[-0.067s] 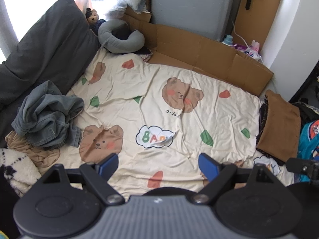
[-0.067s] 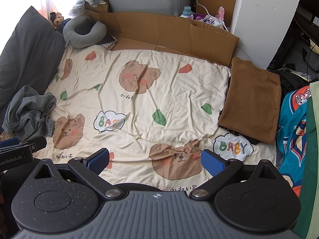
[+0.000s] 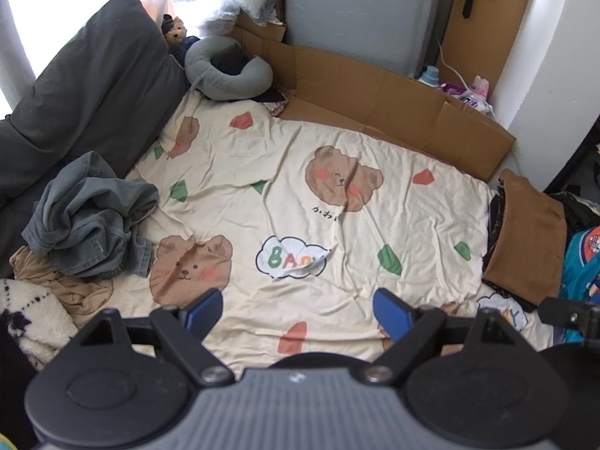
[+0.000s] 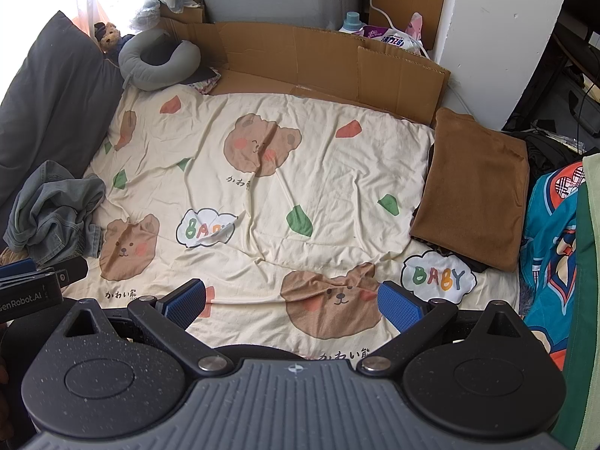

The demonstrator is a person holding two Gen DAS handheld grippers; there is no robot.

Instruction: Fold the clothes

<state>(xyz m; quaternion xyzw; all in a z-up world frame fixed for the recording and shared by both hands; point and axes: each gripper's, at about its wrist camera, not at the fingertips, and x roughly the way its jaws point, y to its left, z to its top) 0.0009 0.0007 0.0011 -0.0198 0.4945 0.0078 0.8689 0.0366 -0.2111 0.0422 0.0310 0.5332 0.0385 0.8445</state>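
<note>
Both the left gripper [image 3: 298, 309] and the right gripper [image 4: 292, 302] hover over the cream bear-print bed sheet [image 3: 300, 195], jaws wide and empty, exactly as a moment ago. The crumpled grey-blue denim garment [image 3: 90, 217] lies unfolded at the sheet's left edge (a folded brown cloth [image 4: 476, 191] sits opposite), so folding has likely not begun on it.

Ahead of the claw lay one crumpled grey denim garment [image 3: 90, 217], one folded brown cloth [image 4: 472, 191], one grey U-shaped neck pillow [image 3: 228, 75].

Both grippers spread wide, nothing between their jaws.
We see the black left gripper with blue pads [image 3: 298, 309] tilted steeply downward; the matching right gripper [image 4: 292, 302] gapes likewise, empty.
</note>
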